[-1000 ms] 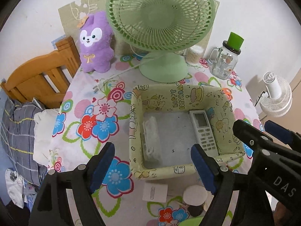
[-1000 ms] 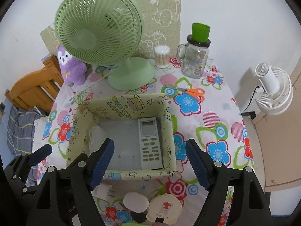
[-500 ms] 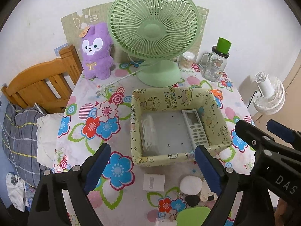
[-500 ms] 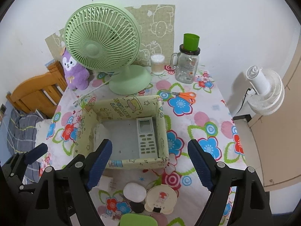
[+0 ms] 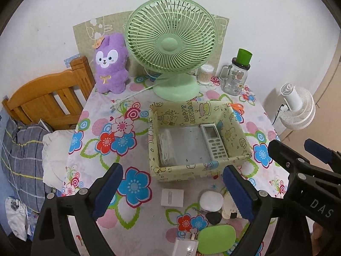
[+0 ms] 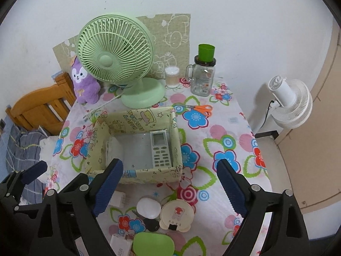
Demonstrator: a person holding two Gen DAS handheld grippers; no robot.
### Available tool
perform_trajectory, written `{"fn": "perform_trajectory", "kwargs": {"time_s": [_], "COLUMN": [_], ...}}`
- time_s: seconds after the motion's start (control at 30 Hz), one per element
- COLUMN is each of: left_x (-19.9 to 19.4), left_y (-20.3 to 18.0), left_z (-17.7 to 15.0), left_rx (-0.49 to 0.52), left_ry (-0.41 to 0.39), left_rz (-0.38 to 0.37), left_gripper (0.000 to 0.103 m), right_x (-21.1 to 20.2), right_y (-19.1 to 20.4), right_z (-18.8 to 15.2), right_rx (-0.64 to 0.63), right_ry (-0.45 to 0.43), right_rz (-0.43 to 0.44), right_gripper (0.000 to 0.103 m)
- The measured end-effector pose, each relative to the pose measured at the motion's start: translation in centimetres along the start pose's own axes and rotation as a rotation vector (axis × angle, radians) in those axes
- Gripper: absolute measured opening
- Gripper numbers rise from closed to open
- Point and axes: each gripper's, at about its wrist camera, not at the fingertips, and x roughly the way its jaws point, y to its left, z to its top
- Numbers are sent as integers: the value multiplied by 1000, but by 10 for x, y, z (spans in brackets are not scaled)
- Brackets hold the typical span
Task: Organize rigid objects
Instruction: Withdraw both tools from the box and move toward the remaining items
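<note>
A pale yellow cartoon-print box [image 5: 189, 170] [image 6: 149, 173] sits mid-table. It holds a white remote [image 5: 214, 141] [image 6: 159, 149] and a clear plastic bag [image 5: 165, 147]. In front of it lie a white square piece [image 5: 172, 197], a white round case [image 5: 211, 199] [image 6: 148, 207], a cream bear-shaped mirror [image 6: 176, 214], a black key fob [image 6: 151, 224], a green oval case [image 5: 216, 239] [image 6: 153, 244] and a white charger [image 5: 185, 247]. My left gripper [image 5: 172, 189] and right gripper [image 6: 169, 186] are both open and empty, above these small items.
A green desk fan [image 5: 170, 44], purple plush toy [image 5: 110, 64], cotton-swab jar [image 5: 205, 74], glass mug with green cup [image 5: 236, 76] and orange scissors [image 6: 200, 108] stand at the back of the flowered tablecloth [image 5: 125, 140]. A wooden chair [image 5: 46, 98] is left, a white fan [image 6: 289, 102] right.
Both grippers have pulled back and up from the box, so more of the table's near edge and the small items in front show. Both stay open.
</note>
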Motion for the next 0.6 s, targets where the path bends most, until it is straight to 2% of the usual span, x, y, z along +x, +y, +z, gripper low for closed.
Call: {"fn": "perform_trajectory", "kwargs": {"time_s": [0.3, 0.43, 0.6], "left_x": [-9, -10, -7], "left_y": [6, 8, 12], "left_z": [-19, -29, -39], "left_rx": [18, 45, 61], "left_ry": [-4, -13, 5], "left_rz": [-13, 3, -17], "left_gripper": [96, 96, 96], "right_x": [-8, -9, -12], "right_y": [4, 8, 11], "right_z": [-22, -34, -49], "right_rx": [25, 23, 31], "right_ry": [10, -1, -29], "right_rz": [6, -2, -13], "right_gripper": [94, 94, 94]}}
